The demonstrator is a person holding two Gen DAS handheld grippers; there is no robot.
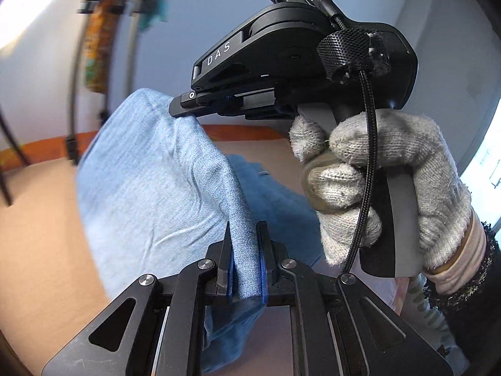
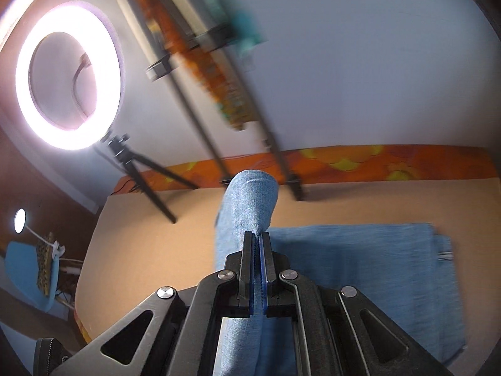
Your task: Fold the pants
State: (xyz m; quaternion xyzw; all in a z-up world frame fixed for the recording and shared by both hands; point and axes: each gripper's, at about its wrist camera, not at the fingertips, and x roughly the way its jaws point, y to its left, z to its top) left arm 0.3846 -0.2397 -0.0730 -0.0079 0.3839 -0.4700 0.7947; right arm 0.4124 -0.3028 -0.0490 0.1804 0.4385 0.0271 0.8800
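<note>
Light blue denim pants [image 1: 150,185] are lifted off a tan surface [image 1: 37,244] by both grippers. My left gripper [image 1: 245,228] is shut on a folded edge of the pants, which runs between its blue pads. In the left wrist view my right gripper [image 1: 178,106], held in a grey knit-gloved hand [image 1: 391,172], pinches the pants higher up. The right wrist view shows my right gripper [image 2: 257,238] shut on a thin fold of the pants [image 2: 250,200], which rises past the fingertips. The rest of the pants [image 2: 360,266] lies flat on the tan surface [image 2: 150,235] to the right.
A lit ring light [image 2: 67,75] on a black tripod [image 2: 150,185] stands at the far left of the surface. An orange patterned cloth [image 2: 360,163] edges the far side against a pale wall. A blue chair [image 2: 25,272] and a small lamp [image 2: 19,219] are at lower left.
</note>
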